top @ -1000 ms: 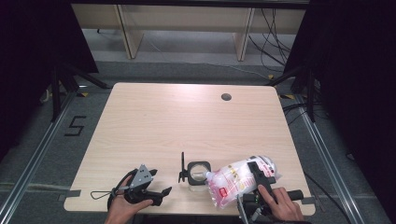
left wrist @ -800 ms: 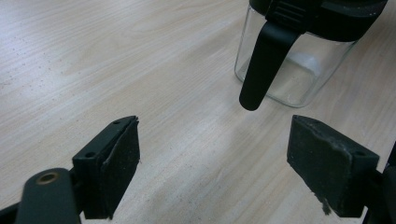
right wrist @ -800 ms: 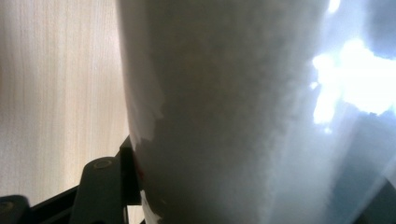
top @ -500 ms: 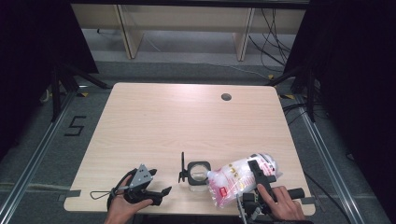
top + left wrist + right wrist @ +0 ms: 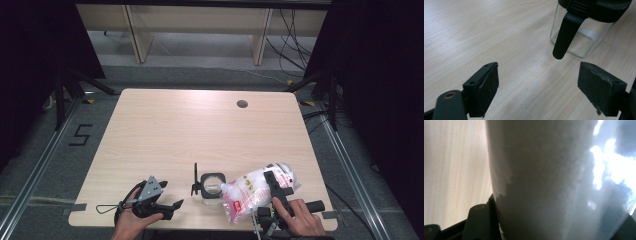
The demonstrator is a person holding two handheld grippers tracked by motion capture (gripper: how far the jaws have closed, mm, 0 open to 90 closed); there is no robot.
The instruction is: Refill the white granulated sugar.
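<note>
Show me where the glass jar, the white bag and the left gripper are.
glass jar (image 5: 584, 37), left gripper view, on its clear wall.
white bag (image 5: 250, 187), high view, on its middle.
left gripper (image 5: 537, 93), left gripper view, midway between its open jaws.

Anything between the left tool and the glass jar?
Nothing visible. The left tool is open, with bare table ahead up to the glass jar. The jar's black clasp lever hangs down on the near side, part of the jar itself.
</note>
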